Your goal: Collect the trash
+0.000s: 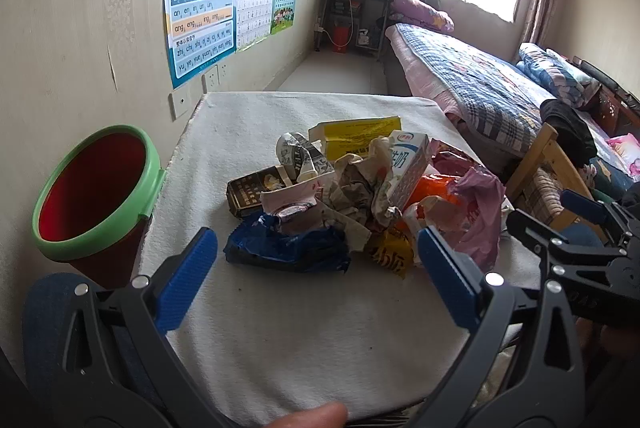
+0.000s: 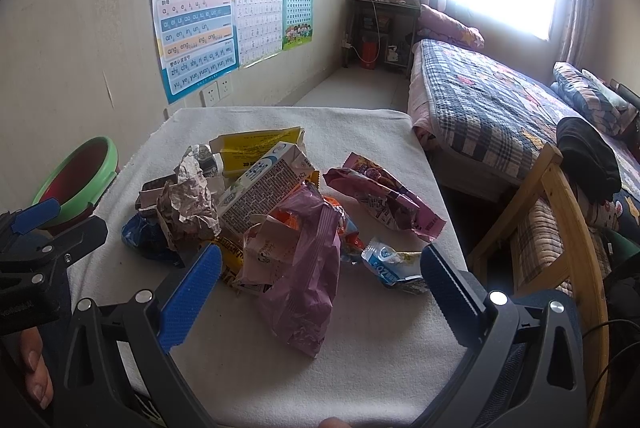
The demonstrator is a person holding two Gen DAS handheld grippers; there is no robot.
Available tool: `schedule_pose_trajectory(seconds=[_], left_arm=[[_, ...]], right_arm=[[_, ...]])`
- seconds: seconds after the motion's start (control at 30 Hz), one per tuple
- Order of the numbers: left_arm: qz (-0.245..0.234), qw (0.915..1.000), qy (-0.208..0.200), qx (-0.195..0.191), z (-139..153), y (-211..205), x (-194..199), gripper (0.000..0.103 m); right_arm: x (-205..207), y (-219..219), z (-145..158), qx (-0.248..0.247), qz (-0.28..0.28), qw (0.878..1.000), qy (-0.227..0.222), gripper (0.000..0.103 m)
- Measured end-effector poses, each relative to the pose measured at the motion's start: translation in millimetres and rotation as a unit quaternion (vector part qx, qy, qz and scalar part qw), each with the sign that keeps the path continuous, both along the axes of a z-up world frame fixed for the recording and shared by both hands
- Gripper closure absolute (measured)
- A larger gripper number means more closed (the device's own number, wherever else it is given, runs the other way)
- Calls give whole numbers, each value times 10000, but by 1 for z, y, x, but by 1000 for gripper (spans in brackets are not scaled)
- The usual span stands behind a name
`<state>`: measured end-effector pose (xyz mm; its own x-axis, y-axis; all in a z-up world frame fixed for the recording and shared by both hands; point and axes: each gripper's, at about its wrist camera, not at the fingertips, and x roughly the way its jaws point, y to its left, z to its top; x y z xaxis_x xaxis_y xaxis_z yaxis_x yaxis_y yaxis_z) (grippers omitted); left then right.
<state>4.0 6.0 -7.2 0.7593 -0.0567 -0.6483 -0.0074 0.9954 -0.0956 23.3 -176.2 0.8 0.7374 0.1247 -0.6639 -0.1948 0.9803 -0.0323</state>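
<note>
Trash pile [image 1: 352, 196] mid-desk [image 1: 280, 348], bin [image 1: 96, 188] far left. Left hand-held gripper [image 1: 316, 280] and right hand-held gripper [image 2: 320, 292] both spread wide, empty. Wrappers light, crinkly, slippery: pinch folded edge. Milk carton [image 2: 260, 188] stiffer: grip flat sides.

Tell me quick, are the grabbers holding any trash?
Left gripper: open, holding nothing.
Right gripper: open, holding nothing.

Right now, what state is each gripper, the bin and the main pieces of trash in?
Left gripper: open, empty, short of the pile.
Right gripper: open, empty, at the pile's near edge.
Red bin: open-topped, tilted, beside the table; no trash visible inside.
Milk carton: lying tilted on the pile, top torn open.
Yellow box: flattened, at the back.
Pink bag: crumpled, nearest.
Table: covered with white cloth.
</note>
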Motion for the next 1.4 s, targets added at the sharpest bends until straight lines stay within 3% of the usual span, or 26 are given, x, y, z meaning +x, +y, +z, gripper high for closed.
schedule_pose_trajectory(seconds=[0.67, 0.93, 1.13, 1.3, 1.4], left_arm=[[29, 9996, 183, -197, -4, 3, 4, 5], [-22, 9990, 357, -257, -6, 3, 7, 5], [66, 9976, 497, -486, -6, 7, 17, 5], [-14, 9937, 604, -945, -5, 8, 33, 5], [-57, 9933, 663, -946, -5, 2, 44, 5]], right_arm=[[1, 0, -1, 86, 10, 9999, 55, 7], [8, -2, -3, 267, 124, 9992, 285, 7], [18, -1, -8, 337, 171, 9971, 665, 7], [21, -3, -5, 510, 227, 9962, 669, 7], [28, -6, -7, 605, 203, 9945, 834, 7]])
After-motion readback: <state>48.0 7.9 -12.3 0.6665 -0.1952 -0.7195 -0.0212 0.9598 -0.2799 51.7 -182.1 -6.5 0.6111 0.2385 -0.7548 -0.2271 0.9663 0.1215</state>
